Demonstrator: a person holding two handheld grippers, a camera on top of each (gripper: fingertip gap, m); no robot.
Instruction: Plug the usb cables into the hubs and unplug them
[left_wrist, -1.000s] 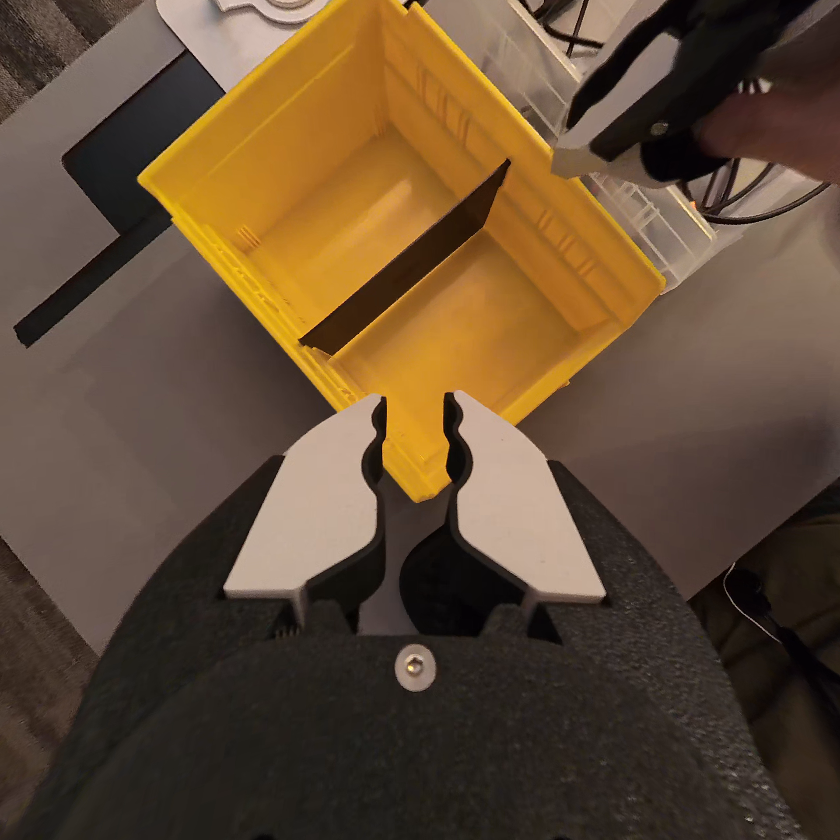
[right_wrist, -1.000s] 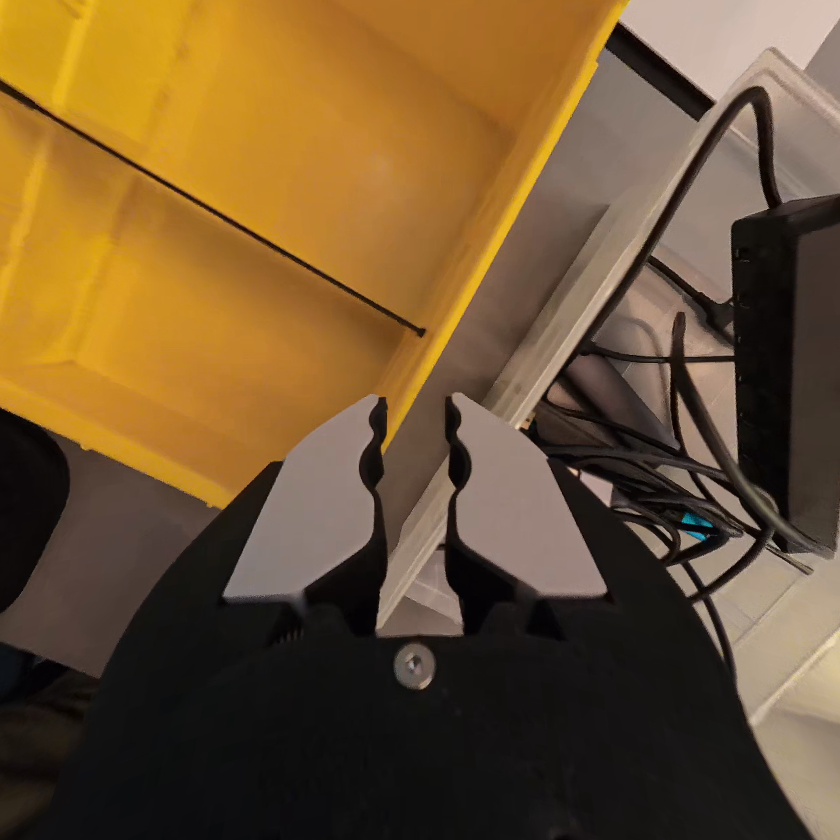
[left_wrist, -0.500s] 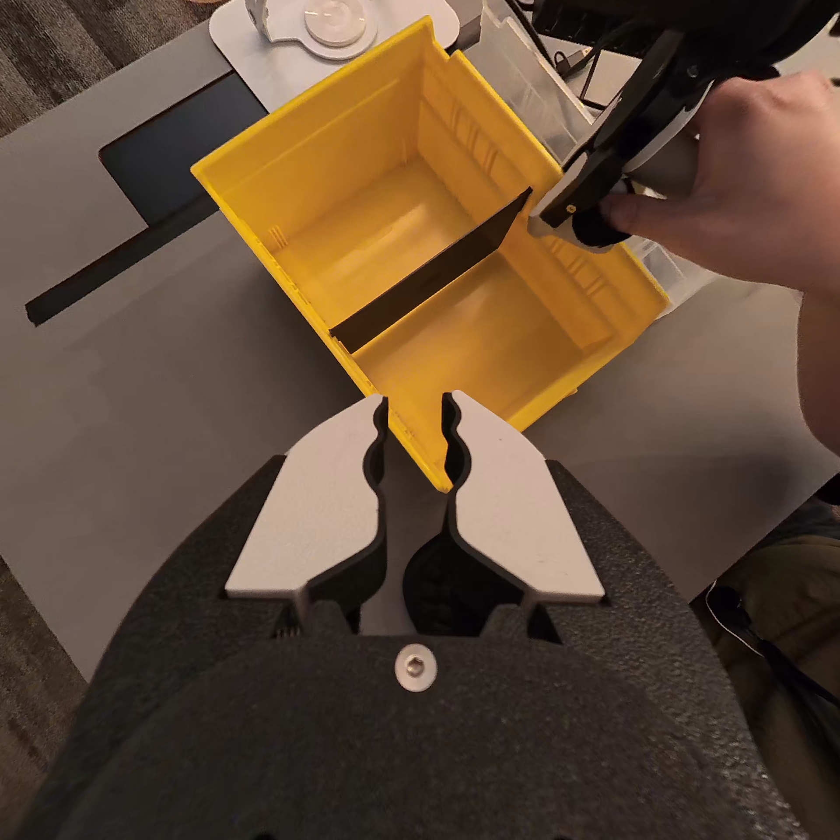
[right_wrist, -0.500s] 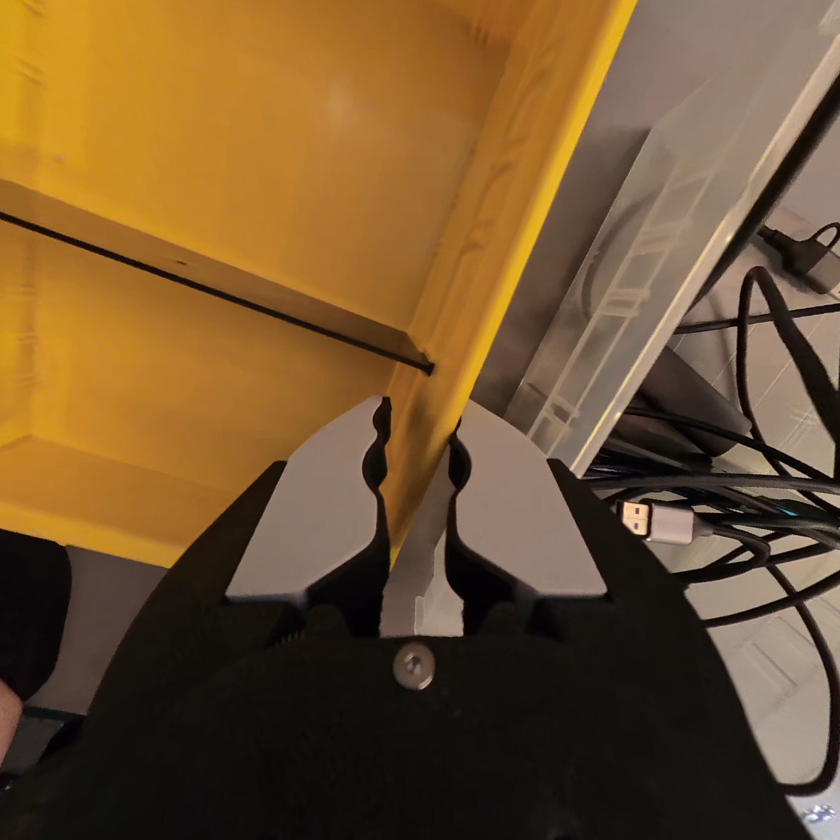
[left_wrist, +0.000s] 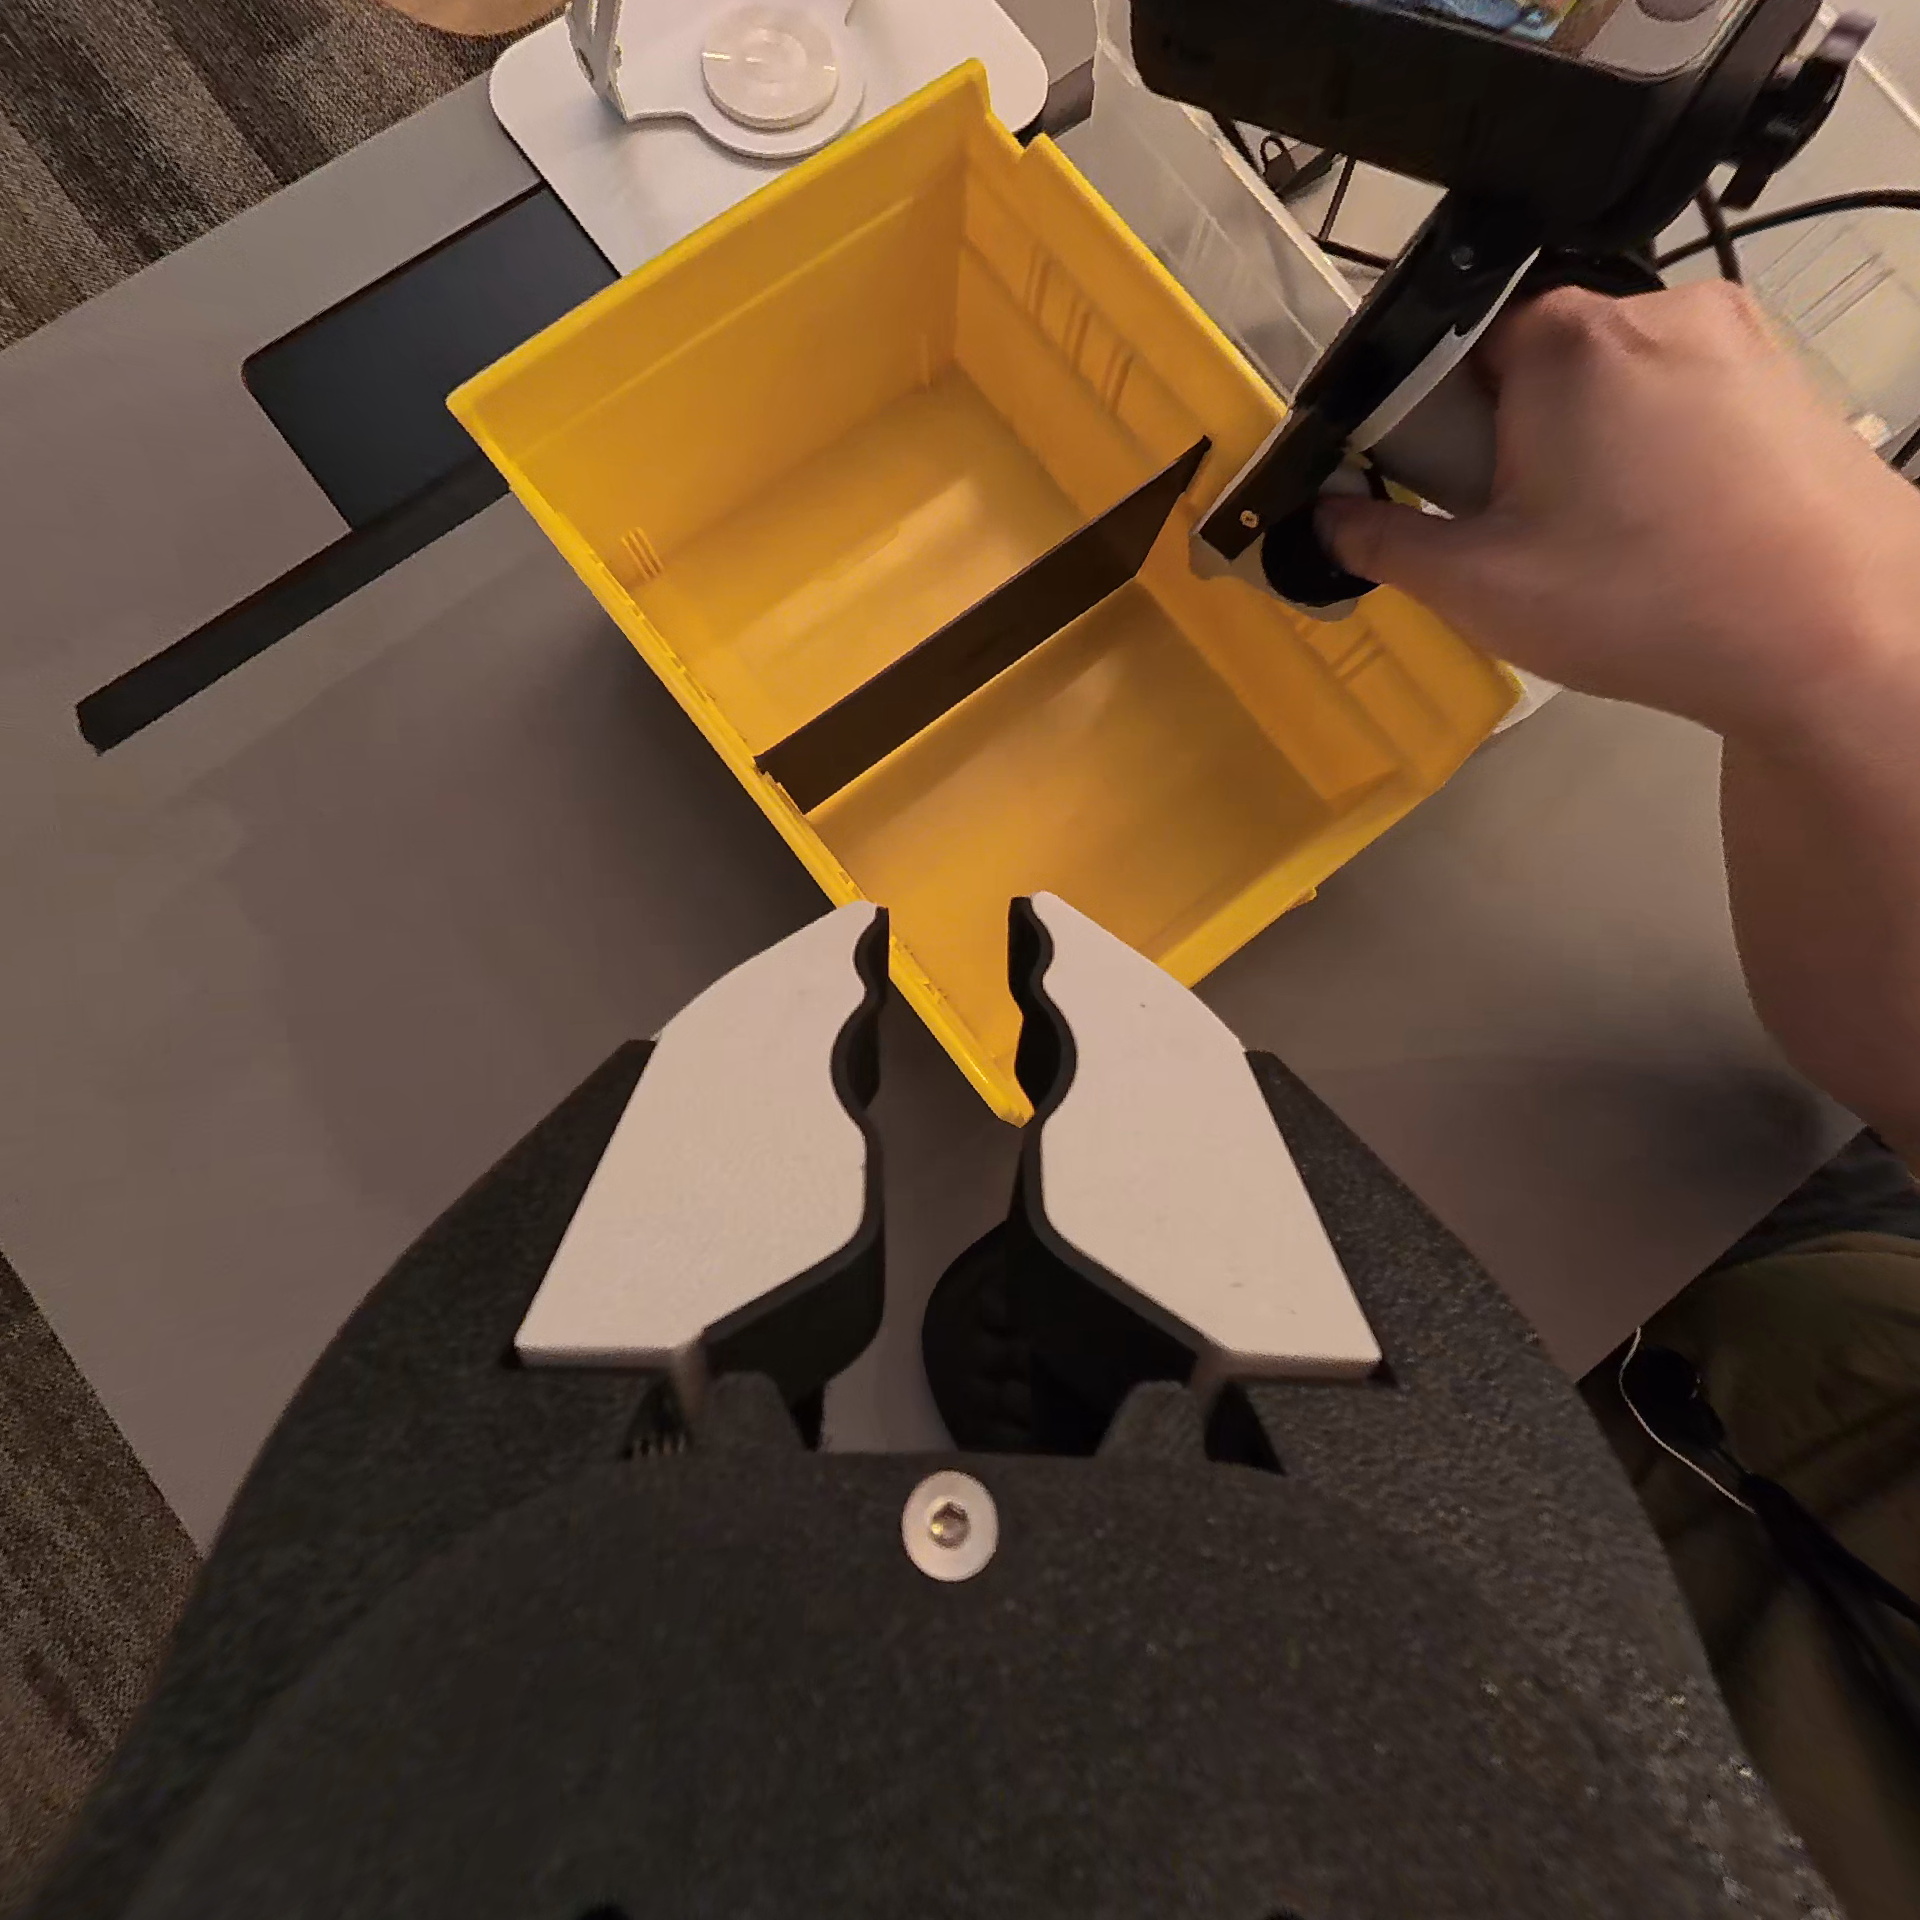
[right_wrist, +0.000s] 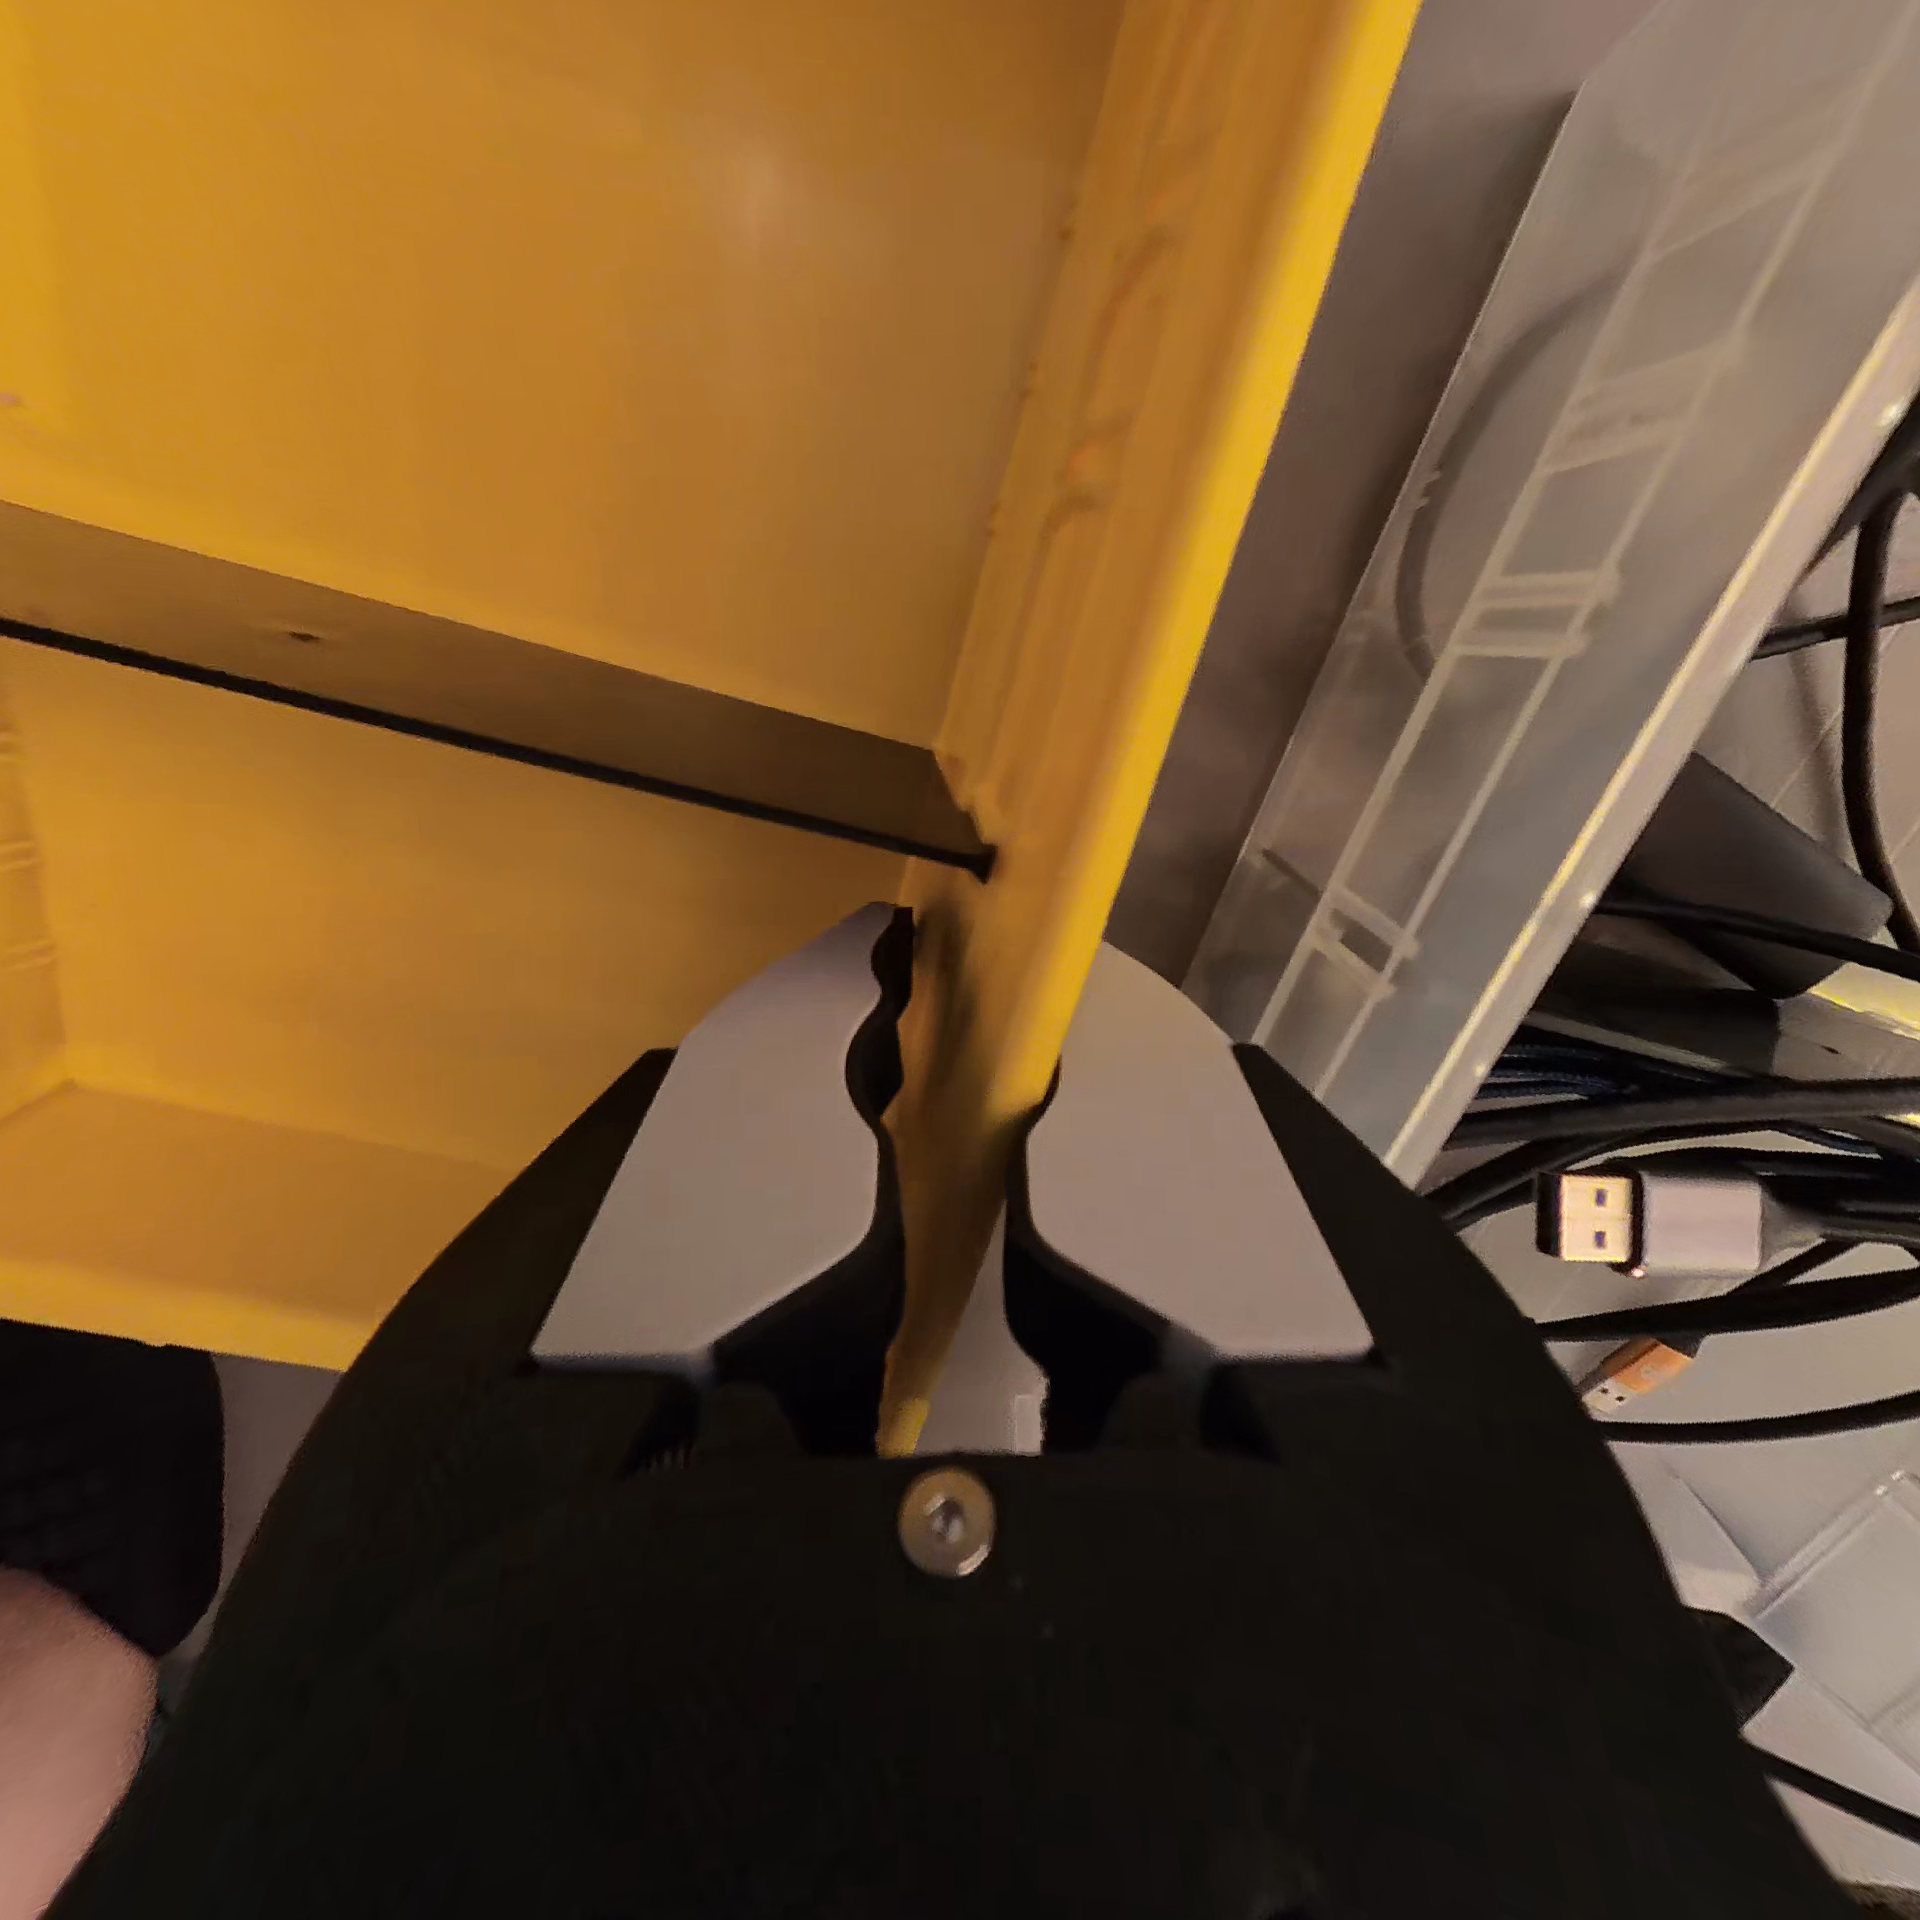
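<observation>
A yellow bin (left_wrist: 727, 343) with a black divider (left_wrist: 987, 644) stands on the grey table (left_wrist: 312, 935); both its compartments show nothing inside. My left gripper (left_wrist: 948, 914) is open and empty, with the bin's near corner showing between its fingers. My right gripper (right_wrist: 987, 935) is open, and its jaws straddle the bin's right wall (right_wrist: 1143, 416) just below the divider (right_wrist: 468, 727). A hand (left_wrist: 1610, 499) holds it there (left_wrist: 1236, 530). A silver USB plug (right_wrist: 1652, 1216) and black cables (right_wrist: 1766, 1101) lie in a clear plastic bin (right_wrist: 1507, 727) to the right.
An orange-tipped plug (right_wrist: 1642, 1377) and a dark flat device (right_wrist: 1745, 862) also lie among the cables. A white pad with a round disc (left_wrist: 769, 83) sits behind the yellow bin. A dark panel (left_wrist: 416, 384) is set in the table at left. Some 25 cm of space lies between my two pairs of fingers. To the silver USB plug (right_wrist: 1652, 1216): right tips about 10 cm, left tips about 30 cm.
My right gripper has come down from beside the clear bin onto the yellow bin's right wall, which now sits deep between its jaws. My left gripper has pulled back slightly.
</observation>
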